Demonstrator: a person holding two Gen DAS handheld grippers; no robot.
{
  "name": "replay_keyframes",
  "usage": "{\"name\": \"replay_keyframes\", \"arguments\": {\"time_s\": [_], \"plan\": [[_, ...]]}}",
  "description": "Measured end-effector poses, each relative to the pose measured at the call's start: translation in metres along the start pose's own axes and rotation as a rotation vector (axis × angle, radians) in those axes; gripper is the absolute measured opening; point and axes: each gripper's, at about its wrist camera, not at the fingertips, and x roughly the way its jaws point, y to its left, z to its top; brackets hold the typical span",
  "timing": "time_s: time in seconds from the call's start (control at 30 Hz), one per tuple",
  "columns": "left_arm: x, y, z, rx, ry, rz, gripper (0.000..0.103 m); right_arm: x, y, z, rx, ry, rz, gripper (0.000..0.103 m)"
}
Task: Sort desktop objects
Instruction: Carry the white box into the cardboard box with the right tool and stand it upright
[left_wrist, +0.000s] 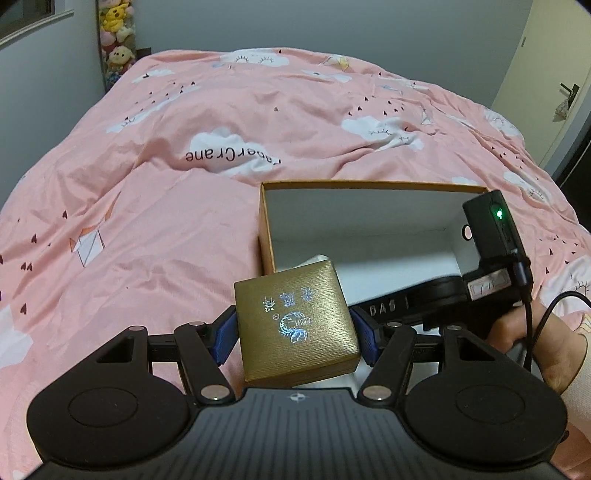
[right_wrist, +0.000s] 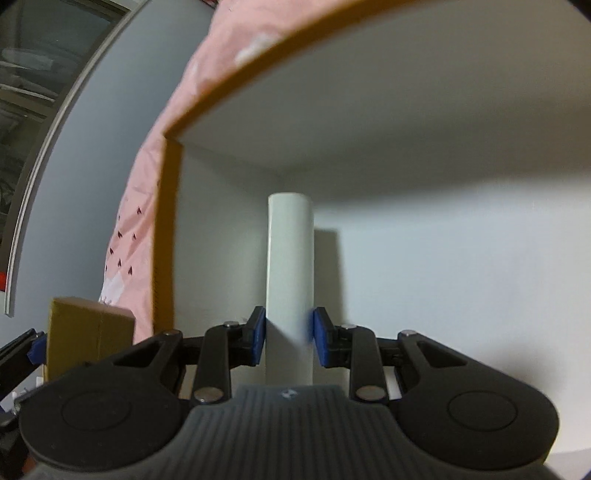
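The left claw (left_wrist: 295, 334) grips a gold box (left_wrist: 295, 325) with unreadable foil characters at the open tray's (left_wrist: 266, 236) seven o'clock corner, likely to drop in, while the right claw (right_wrist: 289, 334), marked "DAS", pinches a white cylinder (right_wrist: 290, 280) inside it, on a bed (left_wrist: 166, 166) printed "PaperCrane".

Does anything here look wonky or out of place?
Only small things. The gold box, held by the left gripper, sits slightly twisted between the fingers. The sorting happens on a rumpled pink duvet, not a desk. The open tray looks undamaged; nothing is spilled.
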Motion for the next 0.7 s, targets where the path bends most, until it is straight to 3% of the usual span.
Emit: {"name": "replay_keyframes", "arguments": {"time_s": [0.33, 0.53, 0.7], "plan": [[0.003, -0.002, -0.001, 0.013, 0.008, 0.009, 0.074, 0.009, 0.008, 0.003, -0.010, 0.045, -0.027, 0.030], [0.004, -0.005, 0.003, 0.028, 0.003, -0.007, 0.074, 0.006, 0.017, 0.002, -0.064, 0.075, -0.165, 0.036], [0.003, -0.008, 0.011, 0.048, -0.007, -0.004, 0.074, 0.012, 0.026, -0.002, -0.098, 0.093, -0.183, 0.036]]}}
